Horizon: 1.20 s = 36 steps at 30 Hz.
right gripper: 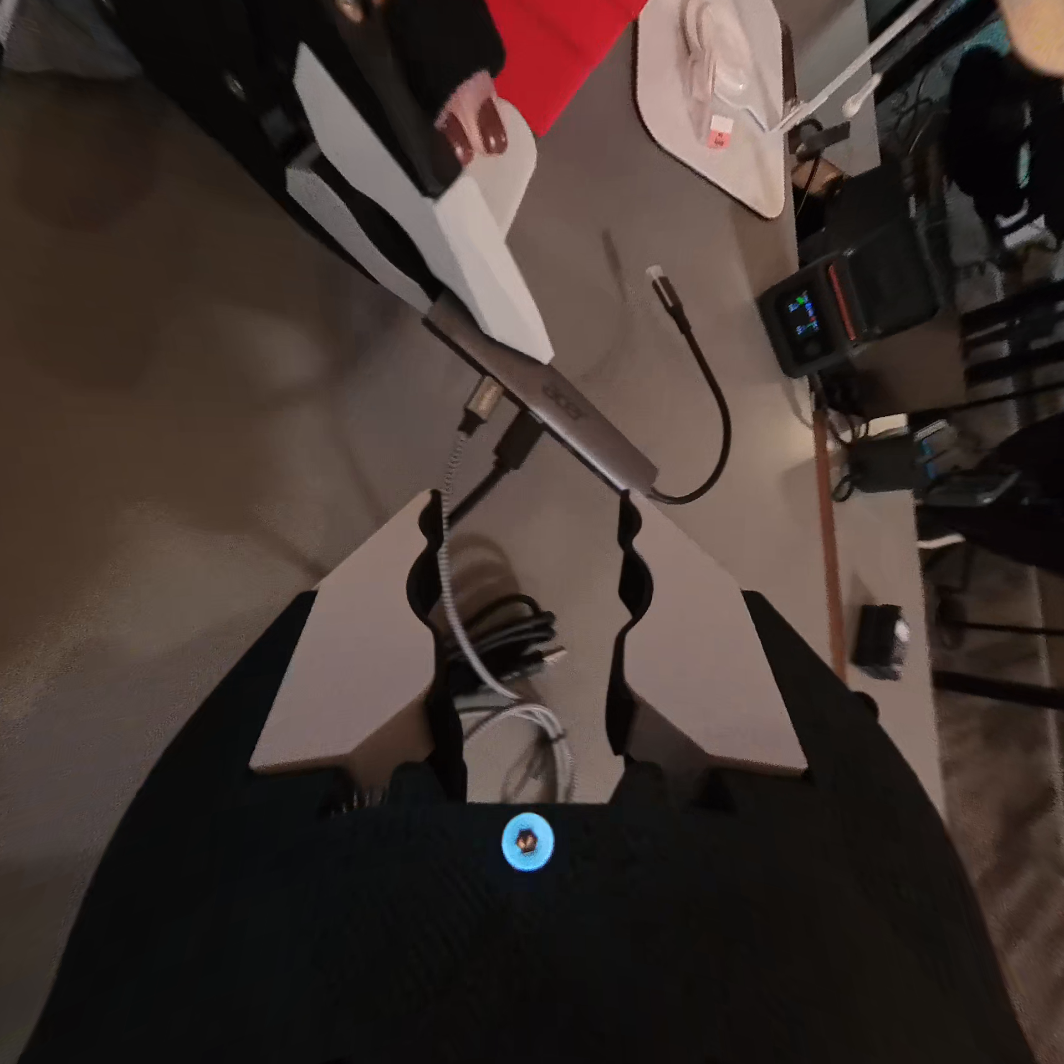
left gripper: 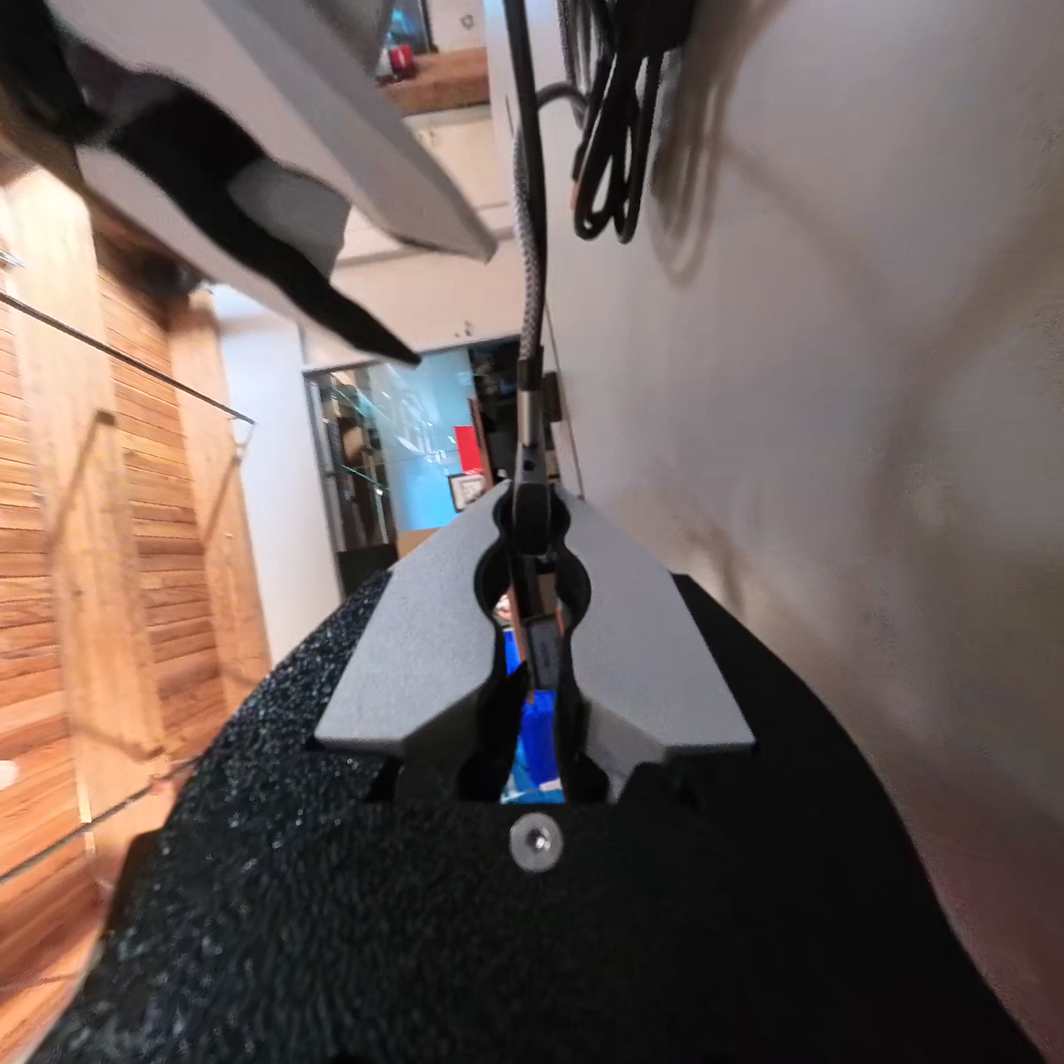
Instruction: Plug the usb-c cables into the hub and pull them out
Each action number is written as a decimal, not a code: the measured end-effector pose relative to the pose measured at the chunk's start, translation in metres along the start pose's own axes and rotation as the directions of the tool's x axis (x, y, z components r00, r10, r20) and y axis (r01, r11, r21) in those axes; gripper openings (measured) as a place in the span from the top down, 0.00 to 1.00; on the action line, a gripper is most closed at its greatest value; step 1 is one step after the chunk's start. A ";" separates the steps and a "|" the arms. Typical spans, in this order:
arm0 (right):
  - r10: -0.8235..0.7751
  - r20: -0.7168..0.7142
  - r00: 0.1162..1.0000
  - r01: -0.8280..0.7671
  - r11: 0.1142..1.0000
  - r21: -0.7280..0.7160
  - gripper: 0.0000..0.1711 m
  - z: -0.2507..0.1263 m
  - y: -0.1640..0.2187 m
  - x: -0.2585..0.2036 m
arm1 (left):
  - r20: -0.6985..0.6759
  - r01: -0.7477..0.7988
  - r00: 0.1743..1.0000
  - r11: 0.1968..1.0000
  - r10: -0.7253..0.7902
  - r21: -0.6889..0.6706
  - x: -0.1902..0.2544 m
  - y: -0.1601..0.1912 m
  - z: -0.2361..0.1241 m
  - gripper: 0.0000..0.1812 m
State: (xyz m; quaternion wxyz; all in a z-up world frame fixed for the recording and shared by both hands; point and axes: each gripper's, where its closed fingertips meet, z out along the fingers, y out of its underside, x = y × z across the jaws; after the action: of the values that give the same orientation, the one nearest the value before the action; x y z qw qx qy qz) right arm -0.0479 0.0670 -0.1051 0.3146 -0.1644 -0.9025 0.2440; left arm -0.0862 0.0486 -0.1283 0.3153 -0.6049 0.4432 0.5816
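In the right wrist view the grey USB hub (right gripper: 553,397) is held above the table by my left gripper (right gripper: 460,276), which is shut on the hub's far end. A braided cable with a metal plug (right gripper: 482,398) and a black cable's plug (right gripper: 518,440) both sit in the hub's side. The hub's own black tail (right gripper: 711,414) hangs free. My right gripper (right gripper: 527,512) is open and empty just below the hub, with the braided cable running between its fingers. In the left wrist view my left gripper (left gripper: 532,506) clamps the hub (left gripper: 532,521) edge-on, with the metal plug (left gripper: 529,403) beyond it.
Coiled black cables (right gripper: 506,630) and white cables (right gripper: 521,734) lie on the grey table (right gripper: 173,403) under my right gripper. A white tray (right gripper: 714,144), a red sheet (right gripper: 553,52) and a black device with a lit screen (right gripper: 806,322) stand towards the table's right edge. Left tips to right tips: about 6 cm.
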 end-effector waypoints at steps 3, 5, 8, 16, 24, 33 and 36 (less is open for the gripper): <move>-0.137 0.093 0.986 0.141 0.989 -0.040 0.66 -0.005 -0.001 0.000 | 0.041 -0.092 0.995 0.995 0.091 0.028 -0.010 -0.022 -0.002 0.97; -0.245 0.156 0.957 0.264 0.958 -0.113 0.68 -0.001 0.006 -0.005 | 0.069 -0.148 0.987 0.987 0.144 0.057 -0.014 -0.039 -0.004 0.97; -0.404 0.237 0.884 0.454 0.864 -0.220 0.67 0.005 0.020 -0.013 | 0.094 -0.199 0.977 0.977 0.192 0.080 -0.015 -0.052 -0.006 0.96; -0.484 0.309 0.819 0.568 0.758 -0.320 0.86 0.008 0.036 -0.008 | 0.105 -0.085 0.992 0.986 0.070 0.142 -0.023 -0.062 -0.007 0.96; -0.083 0.165 0.983 0.153 0.863 -0.482 0.86 -0.010 0.071 0.012 | -0.024 0.318 0.948 0.936 -0.318 0.153 -0.022 -0.041 0.005 0.96; 0.330 0.211 0.920 -0.224 0.886 -0.406 0.70 -0.016 0.076 -0.021 | -0.173 0.244 0.961 0.958 -0.218 0.151 0.011 -0.062 0.013 1.00; 0.450 0.288 0.845 -0.342 0.870 -0.354 0.48 -0.027 0.059 -0.030 | -0.210 0.255 0.953 0.954 -0.219 0.159 0.016 -0.065 0.013 1.00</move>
State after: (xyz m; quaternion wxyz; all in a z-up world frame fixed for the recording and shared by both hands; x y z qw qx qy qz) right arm 0.0002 0.1110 -0.1332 0.0578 -0.3453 -0.9160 0.1958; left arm -0.0337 0.0841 -0.1549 0.3938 -0.6748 0.4470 0.4356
